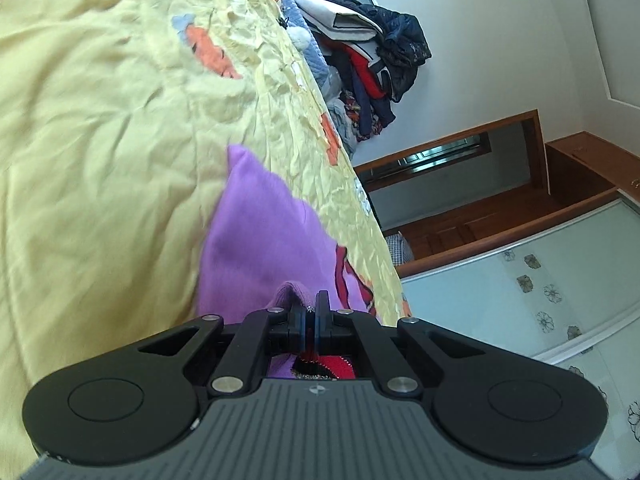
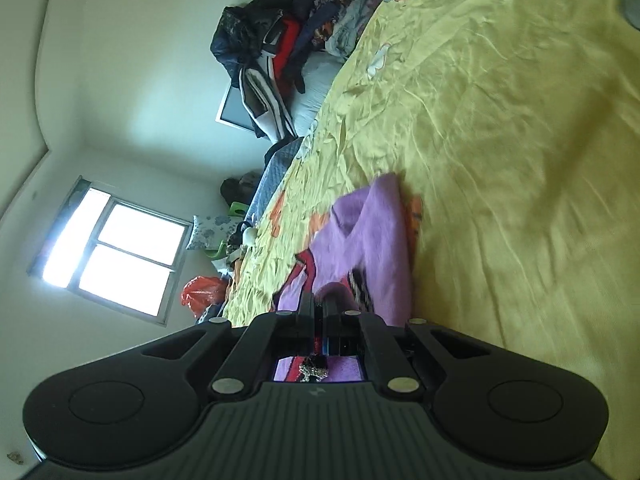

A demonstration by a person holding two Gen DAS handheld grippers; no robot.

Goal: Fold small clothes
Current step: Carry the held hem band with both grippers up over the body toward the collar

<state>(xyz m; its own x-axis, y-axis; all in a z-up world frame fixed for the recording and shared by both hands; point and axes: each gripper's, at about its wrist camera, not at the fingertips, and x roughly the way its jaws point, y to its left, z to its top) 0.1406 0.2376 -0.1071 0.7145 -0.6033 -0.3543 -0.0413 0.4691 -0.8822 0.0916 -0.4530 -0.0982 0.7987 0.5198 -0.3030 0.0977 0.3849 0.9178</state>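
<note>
**Purple knit held at two edges over the bed**

The left gripper (image 1: pixel 311 314) sits at the bottom centre of its view with its jaws drawn almost together, pinching a ribbed edge of the sweater (image 1: pixel 264 248). The purple cloth runs up from the fingers toward the middle of the frame, lying on or just above the yellow sheet (image 1: pixel 100 140); the blur makes it hard to tell which. A red and black trim shows at the lower right of the cloth.

The right gripper (image 2: pixel 318 312), bottom centre of its view, is likewise nearly closed, with purple, red and sequined fabric caught between the fingers. From there the sweater (image 2: pixel 372 232) stretches up toward the centre of the frame, over the sheet (image 2: pixel 500 120). A pile of clothes (image 2: pixel 280 48) sits in the upper middle, well apart from the work.

The sweater looks like a light, soft, fuzzy knit. It should drape and sag between the two grips, offering no stiffness of its own, and it will likely stretch if pulled hard. The fuzzy surface probably grips the pads well, so slipping seems a small risk; the sequined patch may snag. The best holds look to be the ribbed hems and cuffs, where the knit is doubled and firmer, taken at matching points on each side so the cloth hangs evenly and a fold lands straight on the sheet.
</note>
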